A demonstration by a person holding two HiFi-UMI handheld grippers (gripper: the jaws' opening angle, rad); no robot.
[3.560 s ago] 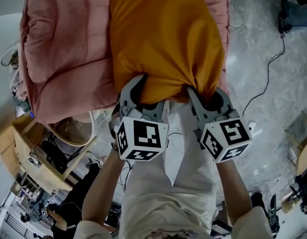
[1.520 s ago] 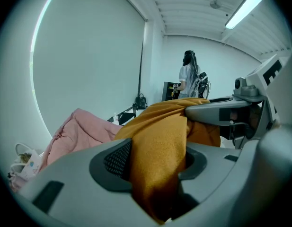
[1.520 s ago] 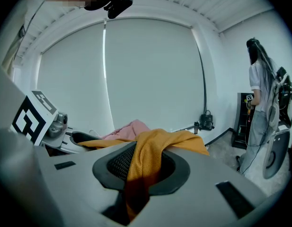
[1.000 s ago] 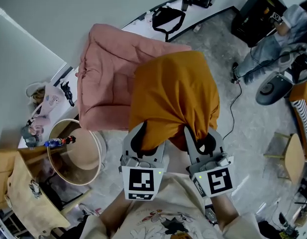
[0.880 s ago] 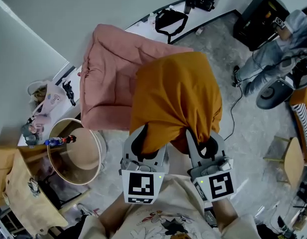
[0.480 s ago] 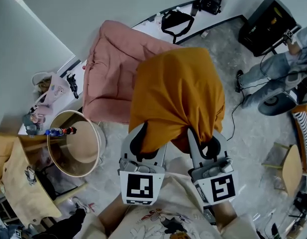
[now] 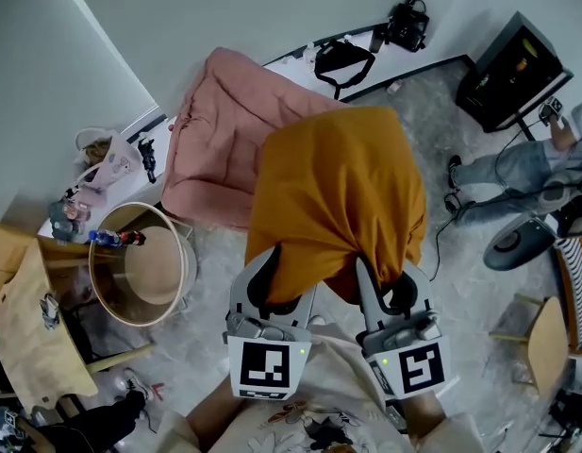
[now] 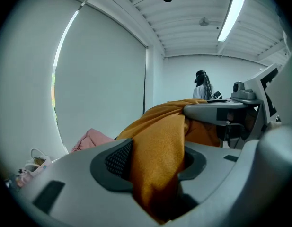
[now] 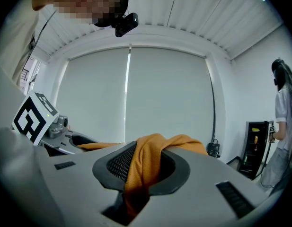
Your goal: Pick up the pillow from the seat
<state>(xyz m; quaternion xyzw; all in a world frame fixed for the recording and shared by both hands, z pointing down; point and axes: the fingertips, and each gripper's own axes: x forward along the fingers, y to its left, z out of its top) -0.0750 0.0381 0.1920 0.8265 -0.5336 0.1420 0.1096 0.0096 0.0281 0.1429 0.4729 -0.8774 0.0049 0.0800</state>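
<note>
We judge the pick-up done: the pillow (image 7: pixel 338 196) hangs clear of the seat (image 7: pixel 215 130) at its ten o'clock, with the jaws of the left gripper (image 7: pixel 272 283) and right gripper (image 7: pixel 390 287) each clamped on its fabric.

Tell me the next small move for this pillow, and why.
Probably lift it a little higher and draw it toward the body, both grips shut. The left hand-held gripper and right hand-held gripper each clamp the near edge of the pillow, and its far end overlaps the pink seat in the head view, so clearance is unsure.
</note>
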